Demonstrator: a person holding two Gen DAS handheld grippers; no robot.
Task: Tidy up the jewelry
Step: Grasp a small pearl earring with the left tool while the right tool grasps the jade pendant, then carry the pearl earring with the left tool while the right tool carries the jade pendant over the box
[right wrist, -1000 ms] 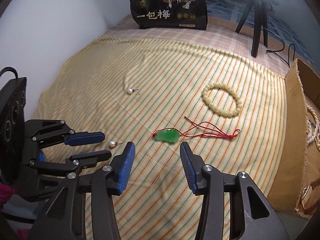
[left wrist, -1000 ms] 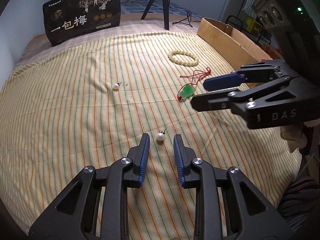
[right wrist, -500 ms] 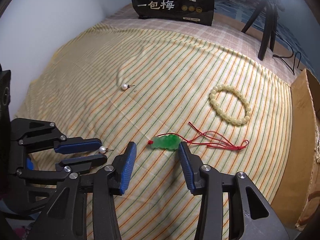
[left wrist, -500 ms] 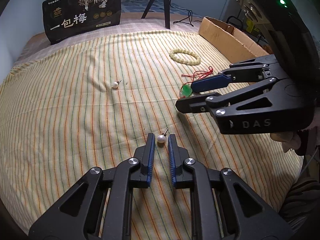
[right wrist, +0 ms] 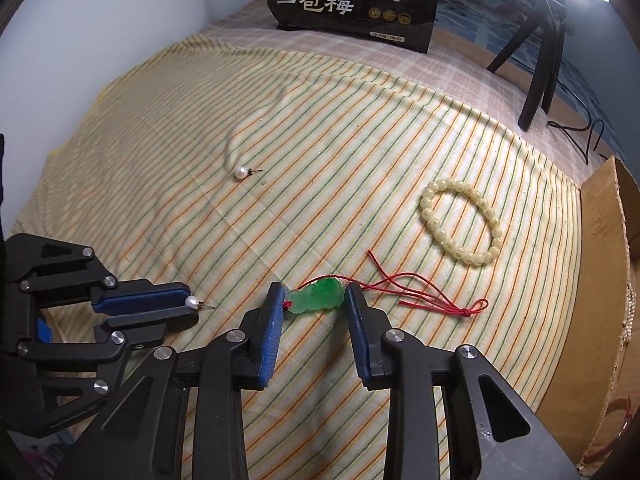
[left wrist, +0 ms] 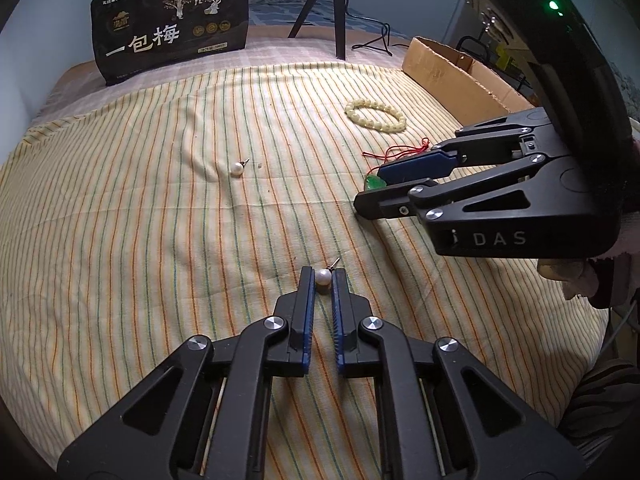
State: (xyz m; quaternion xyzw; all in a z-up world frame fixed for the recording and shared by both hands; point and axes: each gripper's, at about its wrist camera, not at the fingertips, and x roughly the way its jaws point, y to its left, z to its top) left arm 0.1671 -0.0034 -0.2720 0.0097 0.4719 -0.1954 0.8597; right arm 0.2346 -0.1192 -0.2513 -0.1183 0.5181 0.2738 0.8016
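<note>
The left gripper (left wrist: 323,278) fingers pinch a pearl earring (left wrist: 323,277) at their tips, where it could squirt out, while the right gripper (right wrist: 315,299), half-open and closing, brackets the jade pendant (right wrist: 318,300) and may snag its red cord (right wrist: 416,286)

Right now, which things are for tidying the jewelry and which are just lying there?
For the job:
near pearl earring
far pearl earring
green pendant
bead bracelet
cardboard box

Just lying about:
black bag
tripod
striped cloth

Black printed bag (left wrist: 170,28), tripod (left wrist: 326,4)
</note>
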